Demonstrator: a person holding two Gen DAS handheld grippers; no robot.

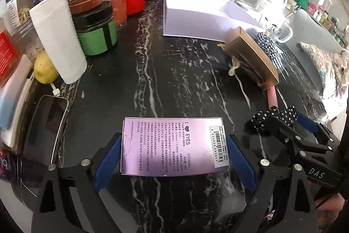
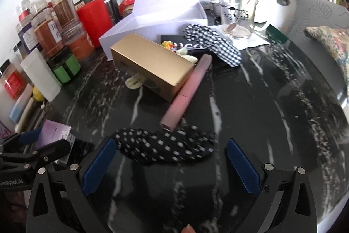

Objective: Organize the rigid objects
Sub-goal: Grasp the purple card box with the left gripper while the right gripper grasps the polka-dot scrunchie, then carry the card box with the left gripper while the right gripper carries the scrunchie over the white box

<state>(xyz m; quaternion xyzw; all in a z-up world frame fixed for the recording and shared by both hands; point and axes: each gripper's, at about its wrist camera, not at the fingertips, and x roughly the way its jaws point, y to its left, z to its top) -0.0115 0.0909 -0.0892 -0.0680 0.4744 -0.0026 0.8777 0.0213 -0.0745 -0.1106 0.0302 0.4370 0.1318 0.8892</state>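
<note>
Your left gripper (image 1: 174, 152) clamps the purple box (image 1: 173, 146) over black marble tabletop (image 1: 174, 80); your right gripper (image 2: 172, 164), tilted downward, gapes around the polka-dot cloth (image 2: 165, 145), jars (image 2: 65, 21) far left.

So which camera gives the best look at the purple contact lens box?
The left wrist view: the purple contact lens box fills the centre between the left gripper fingers, its printed side and barcode showing. The right wrist view catches only its corner at the left edge, behind that gripper.
</note>
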